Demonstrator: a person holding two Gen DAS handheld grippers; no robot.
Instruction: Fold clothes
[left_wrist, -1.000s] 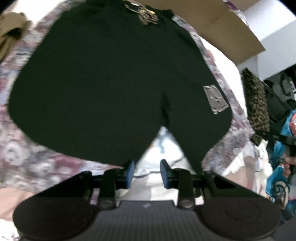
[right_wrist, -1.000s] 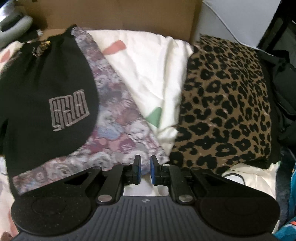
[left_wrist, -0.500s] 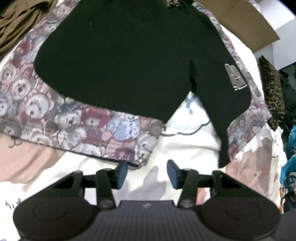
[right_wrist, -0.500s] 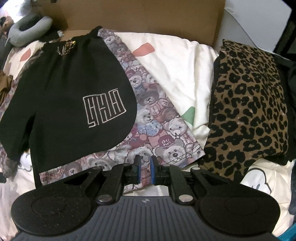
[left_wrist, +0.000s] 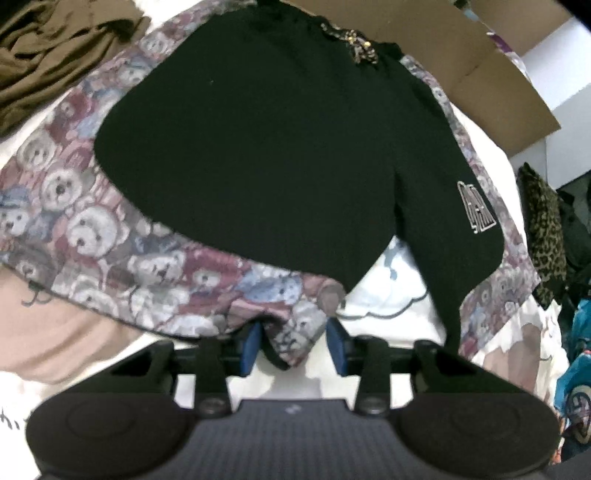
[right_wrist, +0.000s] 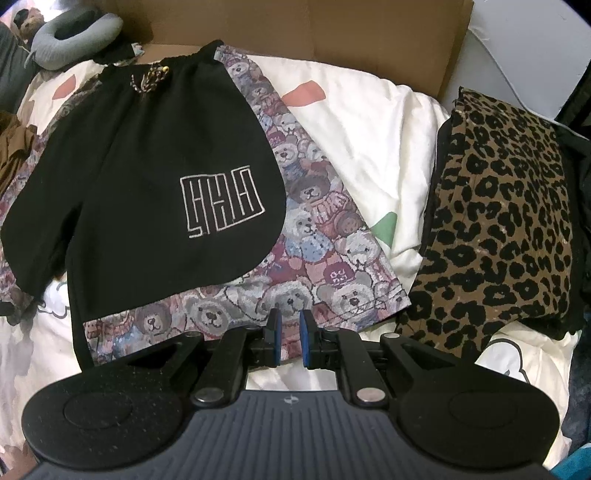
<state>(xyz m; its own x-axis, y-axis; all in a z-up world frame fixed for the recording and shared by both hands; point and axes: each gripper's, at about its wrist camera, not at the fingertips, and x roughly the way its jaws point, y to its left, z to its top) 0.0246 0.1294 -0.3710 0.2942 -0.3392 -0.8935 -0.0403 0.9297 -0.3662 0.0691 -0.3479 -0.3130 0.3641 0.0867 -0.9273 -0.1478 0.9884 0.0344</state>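
Black shorts (left_wrist: 280, 147) with a white outlined logo (right_wrist: 221, 201) are laid flat on a teddy-bear-print garment (left_wrist: 122, 258), itself spread over a pale printed bedsheet (right_wrist: 369, 122), with a leopard-print cloth (right_wrist: 502, 221) lying to the right. The left gripper (left_wrist: 293, 345) is shown with its jaws apart and just closing, a corner of the bear-print hem lying between the blue pads (left_wrist: 251, 345) but not pressed. The right gripper (right_wrist: 290, 341) is held nearly closed over the same garment's hem, the fabric seen in the narrow gap; whether it is pinched cannot be told
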